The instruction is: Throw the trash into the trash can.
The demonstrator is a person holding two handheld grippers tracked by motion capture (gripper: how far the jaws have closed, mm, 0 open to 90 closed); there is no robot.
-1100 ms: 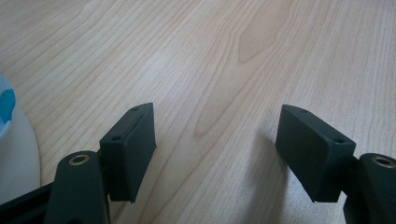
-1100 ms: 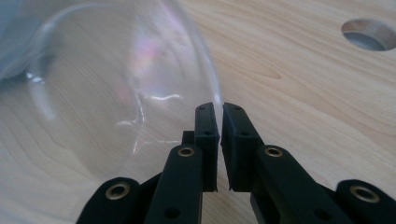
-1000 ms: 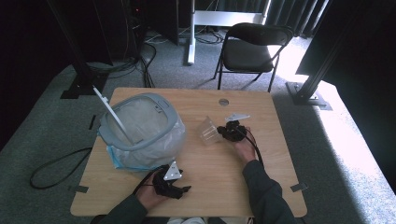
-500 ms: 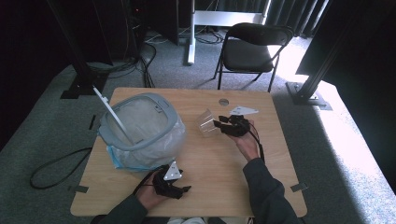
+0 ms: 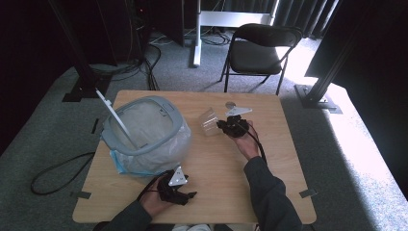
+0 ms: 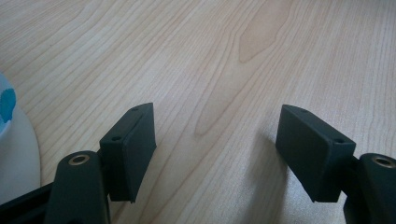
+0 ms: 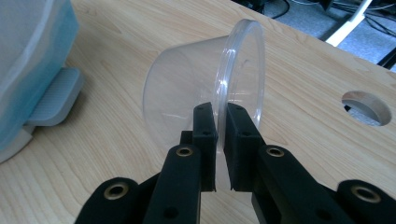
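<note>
High view: the right gripper (image 5: 230, 126) reaches forward beside the bin (image 5: 144, 132), holding a cup (image 5: 209, 122) tipped sideways; the left gripper (image 5: 179, 188) rests on the table (image 5: 269, 159) before the bin.

Left gripper view: fingers (image 6: 130, 147) wide apart, empty.

Right gripper view: fingers (image 7: 205, 135) pinch the cup's rim.

Clear cup (image 5: 209, 121) in right tool (image 5: 224, 126)

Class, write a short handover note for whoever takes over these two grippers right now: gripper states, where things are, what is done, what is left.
Right gripper: shut on the rim of the clear plastic cup, held on its side above the table.
Left gripper: open, empty, low over bare wood near the table's front edge.
Lined bin: on the table's left part, liner fitted.
Done: cup grasped and lifted.
Left: probably carry the cup to the bin and release it.
</note>
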